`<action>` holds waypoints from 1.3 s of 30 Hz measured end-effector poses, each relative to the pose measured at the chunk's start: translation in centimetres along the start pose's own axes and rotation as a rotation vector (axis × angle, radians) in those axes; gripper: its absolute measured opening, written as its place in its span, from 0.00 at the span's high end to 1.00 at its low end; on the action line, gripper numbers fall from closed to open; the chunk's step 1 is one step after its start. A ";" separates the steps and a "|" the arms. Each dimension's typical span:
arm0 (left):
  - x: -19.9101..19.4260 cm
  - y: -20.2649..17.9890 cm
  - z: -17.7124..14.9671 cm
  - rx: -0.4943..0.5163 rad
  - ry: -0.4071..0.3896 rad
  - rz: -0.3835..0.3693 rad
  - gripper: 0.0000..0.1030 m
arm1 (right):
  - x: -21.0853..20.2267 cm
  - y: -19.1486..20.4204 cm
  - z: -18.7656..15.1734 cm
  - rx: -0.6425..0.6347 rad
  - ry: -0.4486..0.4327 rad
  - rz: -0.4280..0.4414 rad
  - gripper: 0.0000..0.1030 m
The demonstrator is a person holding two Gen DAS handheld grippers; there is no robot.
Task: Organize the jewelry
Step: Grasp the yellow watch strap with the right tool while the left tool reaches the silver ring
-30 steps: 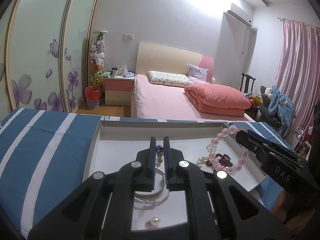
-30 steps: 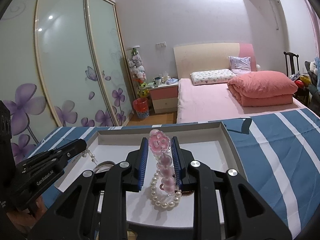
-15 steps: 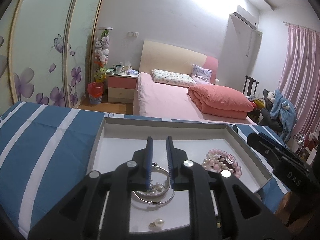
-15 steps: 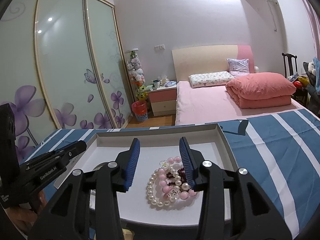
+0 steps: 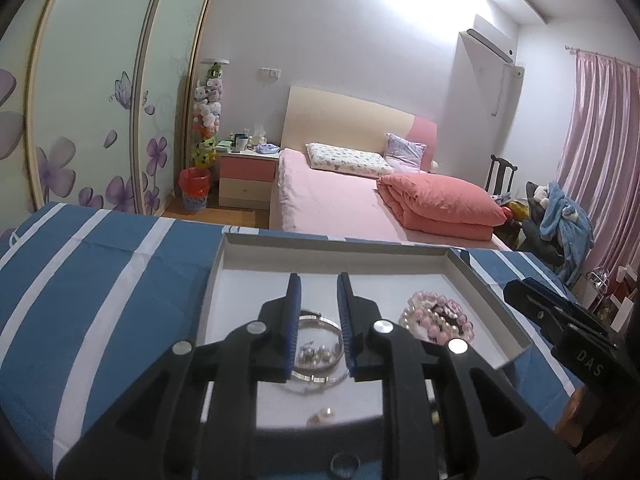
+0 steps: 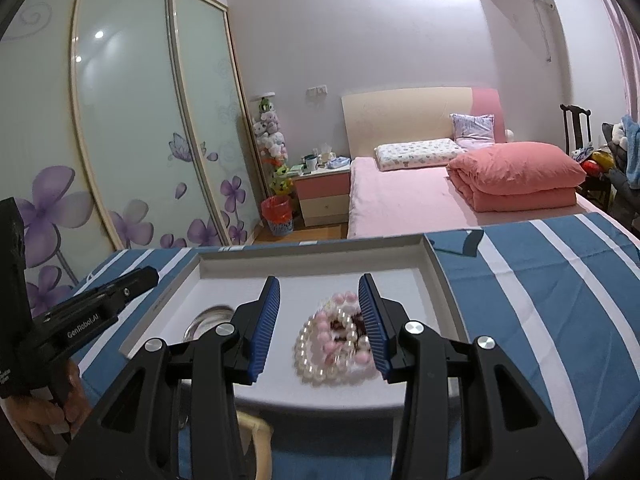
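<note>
The left gripper's black arms (image 5: 276, 344) are hiding parts of the silver metal bangles (image 5: 320, 322). Small pale items inside the bangles (image 5: 316, 354) are appearing too blurred to identify. The right gripper's blue-padded finger (image 6: 370, 320) is covering the right edge of the pink-and-white bead bracelet pile (image 6: 334, 336).

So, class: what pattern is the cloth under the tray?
Blue with white stripes; clearest in the right wrist view.

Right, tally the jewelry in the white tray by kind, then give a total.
Silver bangles: 2
Bead bracelets, pink and pearl, heaped together: about 2, exact number unclear
Small pearl pieces inside the bangles: a cluster of roughly 3
Loose pearl piece near the tray's front: 1
Total: about 8
</note>
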State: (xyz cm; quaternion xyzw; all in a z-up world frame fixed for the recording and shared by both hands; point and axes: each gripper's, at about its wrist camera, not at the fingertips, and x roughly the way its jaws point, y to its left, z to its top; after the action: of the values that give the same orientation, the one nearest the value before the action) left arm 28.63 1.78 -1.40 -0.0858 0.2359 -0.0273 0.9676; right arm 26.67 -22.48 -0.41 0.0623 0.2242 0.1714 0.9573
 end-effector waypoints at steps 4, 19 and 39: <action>-1.6 0.3 -0.8 -0.006 0.006 -0.001 0.80 | -1.1 0.7 -1.3 -0.018 0.049 0.007 0.59; -4.6 3.1 -4.4 -0.060 0.063 0.047 0.71 | -3.3 3.9 -6.5 -0.063 0.260 0.051 0.36; -4.7 2.2 -4.8 -0.035 0.103 0.043 0.59 | -0.2 4.8 -7.5 -0.103 0.413 -0.006 0.65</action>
State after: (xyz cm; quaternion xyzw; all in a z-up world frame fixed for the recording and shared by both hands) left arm 22.25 3.71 -3.83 -0.0961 0.2878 -0.0065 0.9528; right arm 21.71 -17.77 -6.09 -0.0238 0.4070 0.1888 0.8934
